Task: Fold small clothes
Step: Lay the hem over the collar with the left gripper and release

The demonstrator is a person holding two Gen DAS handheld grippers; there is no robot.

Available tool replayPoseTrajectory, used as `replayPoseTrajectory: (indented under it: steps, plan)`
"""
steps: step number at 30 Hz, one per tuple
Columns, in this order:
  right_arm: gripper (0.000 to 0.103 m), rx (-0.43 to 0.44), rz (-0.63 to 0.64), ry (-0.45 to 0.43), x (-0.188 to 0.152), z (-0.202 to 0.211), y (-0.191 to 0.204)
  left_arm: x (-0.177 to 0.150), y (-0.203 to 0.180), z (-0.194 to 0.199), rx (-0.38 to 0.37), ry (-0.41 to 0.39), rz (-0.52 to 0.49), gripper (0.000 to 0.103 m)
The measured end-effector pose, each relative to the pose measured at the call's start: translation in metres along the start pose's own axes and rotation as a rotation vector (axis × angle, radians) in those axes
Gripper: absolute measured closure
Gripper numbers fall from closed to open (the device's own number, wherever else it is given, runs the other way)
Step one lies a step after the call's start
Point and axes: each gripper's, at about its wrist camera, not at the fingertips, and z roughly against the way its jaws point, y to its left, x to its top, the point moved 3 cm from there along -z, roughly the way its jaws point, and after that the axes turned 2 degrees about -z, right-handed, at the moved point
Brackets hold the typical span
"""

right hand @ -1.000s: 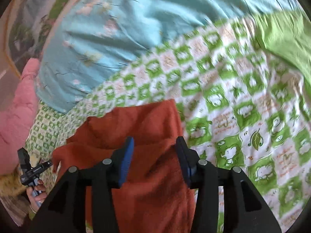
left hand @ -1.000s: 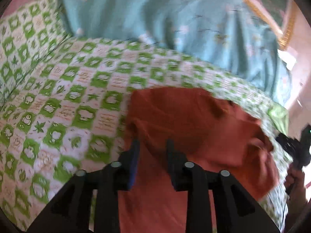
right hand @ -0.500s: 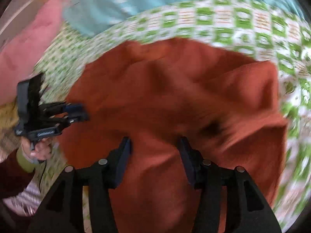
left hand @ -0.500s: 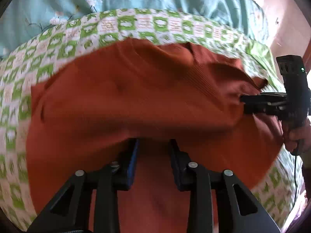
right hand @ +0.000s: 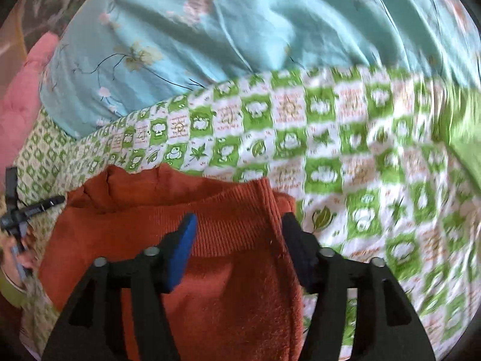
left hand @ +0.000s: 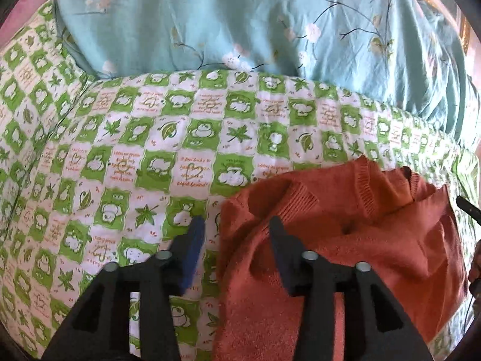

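The rust-orange knitted sweater lies folded on the green-and-white checked bedsheet, just in front of the light blue flowered quilt. The left gripper has just been opening; its jaws stand apart over the sweater's left edge, pinching nothing. The right gripper has opened too, spread over the ribbed hem. The knit looks soft, light and floppy; I would take it by the ribbed edges or corners.

Left gripper angled downward, jaws just opened wider, pads apart with nothing pressed between, right gripper angled downward, jaws likewise just spread, nothing gripped, left hand seen at the right view's edge
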Motion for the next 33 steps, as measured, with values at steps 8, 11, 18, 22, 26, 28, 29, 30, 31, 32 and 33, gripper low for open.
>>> replayPoseTrajectory:
  steps: [8,11,18,22,26,28,29,30,31,32,33]
  plan:
    - [0.038,-0.033,0.064,0.046,0.006,-0.014,0.006,0.024,-0.057,-0.046,0.093,0.105,-0.33,0.041]
    - [0.038,-0.017,0.047,0.049,0.004,-0.02,0.01,0.024,-0.071,-0.064,0.148,0.137,-0.433,0.043]
    - [0.038,0.009,0.03,0.042,-0.005,-0.023,0.011,0.01,-0.098,-0.059,0.145,0.084,-0.538,0.099]
    - [0.038,0.017,0.008,0.012,-0.006,-0.017,0.01,0.03,-0.07,-0.032,0.182,-0.049,-0.333,0.1]
    - [0.038,0.005,-0.017,-0.016,-0.011,-0.008,0.004,0.039,-0.053,-0.038,0.21,-0.048,-0.251,0.1]
    - [0.038,0.019,-0.038,-0.015,-0.013,-0.007,0.003,0.037,-0.058,-0.043,0.247,-0.05,-0.273,0.1]
    - [0.038,0.016,-0.045,-0.019,-0.014,-0.005,0.002,0.035,-0.06,-0.05,0.254,-0.031,-0.279,0.099]
    - [0.038,0.009,-0.053,-0.023,-0.015,-0.004,0.001,0.032,-0.059,-0.055,0.256,-0.008,-0.284,0.098]
    - [0.038,0.01,-0.063,-0.023,-0.016,-0.003,0.001,0.027,-0.059,-0.057,0.265,0.014,-0.29,0.097]
    - [0.038,0.024,-0.075,-0.019,-0.017,-0.003,0.002,0.026,-0.059,-0.06,0.282,0.031,-0.293,0.094]
    - [0.038,0.05,-0.085,-0.011,-0.019,-0.003,0.005,0.024,-0.06,-0.061,0.288,0.039,-0.295,0.094]
